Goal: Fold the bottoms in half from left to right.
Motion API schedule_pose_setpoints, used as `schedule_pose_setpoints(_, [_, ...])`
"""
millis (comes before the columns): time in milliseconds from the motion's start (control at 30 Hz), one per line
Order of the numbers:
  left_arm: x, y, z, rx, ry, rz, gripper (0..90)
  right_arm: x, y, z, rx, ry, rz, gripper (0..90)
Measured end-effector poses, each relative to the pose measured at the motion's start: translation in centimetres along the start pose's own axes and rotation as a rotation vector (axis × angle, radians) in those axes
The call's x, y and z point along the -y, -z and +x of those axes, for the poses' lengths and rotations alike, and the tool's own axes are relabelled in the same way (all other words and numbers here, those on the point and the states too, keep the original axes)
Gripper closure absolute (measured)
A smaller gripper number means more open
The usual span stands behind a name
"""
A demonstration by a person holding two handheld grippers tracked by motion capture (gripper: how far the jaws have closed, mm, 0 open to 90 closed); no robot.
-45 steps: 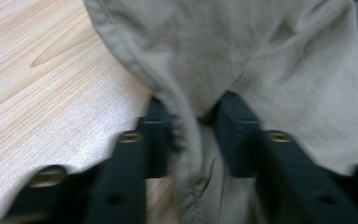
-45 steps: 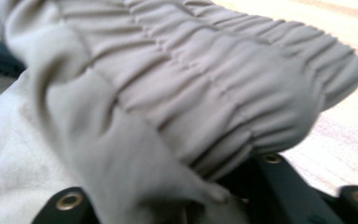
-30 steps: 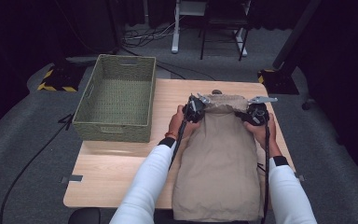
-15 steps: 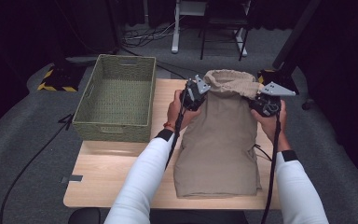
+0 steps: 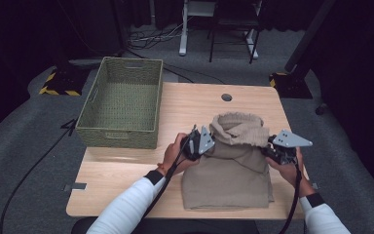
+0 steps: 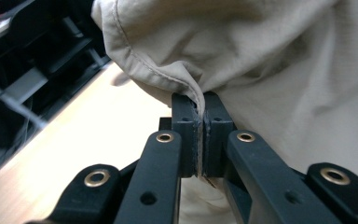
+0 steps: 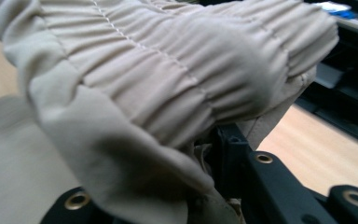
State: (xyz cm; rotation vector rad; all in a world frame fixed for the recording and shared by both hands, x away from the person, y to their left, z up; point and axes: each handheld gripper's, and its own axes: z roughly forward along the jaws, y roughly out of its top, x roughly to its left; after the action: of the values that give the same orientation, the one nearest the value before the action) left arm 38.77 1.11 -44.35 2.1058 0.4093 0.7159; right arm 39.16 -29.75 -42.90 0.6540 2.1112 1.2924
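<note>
A beige garment [image 5: 226, 180] with an elastic waistband [image 7: 168, 60] lies on the wooden table [image 5: 126, 180], its waistband end lifted and doubled back over the rest. My left gripper [image 5: 210, 146] is at the fold's left side, and in the left gripper view [image 6: 200, 135] it is shut on a hemmed edge of the cloth [image 6: 284, 56]. At the fold's right side, my right gripper [image 5: 267, 150] has bunched cloth draped over it [image 7: 209, 144]. Its jaws have just been opening slightly, with the cloth still caught between them. One of its jaws is hidden under the fabric.
A woven green basket [image 5: 119, 134] stands on the table's left half, close to the left hand. A round cable hole [image 5: 226, 97] sits near the far edge. Bare wood lies beyond the garment and at the front left. Dark floor with cables surrounds the table.
Both grippers lifted the waistband end from the far part of the table and carried it toward the person. The garment, long and flat before, now lies shorter with its top folded over.
</note>
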Motion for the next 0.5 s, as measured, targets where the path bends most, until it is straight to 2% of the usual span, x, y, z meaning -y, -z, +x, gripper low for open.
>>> schedule_pose_setpoints(33, [0.8, 0.2, -0.7, 0.022, -0.016, 0.015, 85.1, 0.6, 0.2, 0.7, -0.020, 0.012, 0.008, 73.3])
schedule_pose_setpoints(100, [2.2, 0.4, -2.3, 0.031, -0.088, 0.061, 83.9, 1.7, 0.5, 2.1, -0.066, 0.045, 0.059, 67.4])
schedule_pose_setpoints(133, [2.8, 0.6, -2.8, 0.048, -0.091, 0.071, 82.7, 2.1, 0.7, 2.6, -0.080, 0.062, 0.081, 63.7])
schedule_pose_setpoints(200, [3.7, 1.1, -3.7, 0.089, -0.088, 0.080, 81.2, 2.8, 1.3, 3.3, -0.116, 0.029, 0.091, 62.9])
schedule_pose_setpoints(233, [4.0, 1.3, -4.1, 0.103, -0.101, 0.091, 80.4, 3.0, 1.6, 3.7, -0.132, 0.033, 0.099, 61.5])
schedule_pose_setpoints(300, [4.4, 1.7, -4.7, 0.139, -0.110, 0.114, 79.9, 3.5, 2.3, 4.2, -0.154, 0.041, 0.112, 63.8])
schedule_pose_setpoints(367, [4.8, 1.9, -5.0, 0.172, -0.125, 0.136, 79.8, 3.8, 3.0, 4.7, -0.169, 0.050, 0.121, 64.7])
schedule_pose_setpoints(433, [5.5, 1.9, -5.2, 0.201, -0.107, 0.165, 79.8, 4.1, 3.7, 5.3, -0.192, 0.050, 0.131, 64.8])
schedule_pose_setpoints(500, [6.0, 1.9, -5.3, 0.215, -0.104, 0.183, 79.9, 4.7, 4.0, 6.2, -0.205, 0.083, 0.165, 65.8])
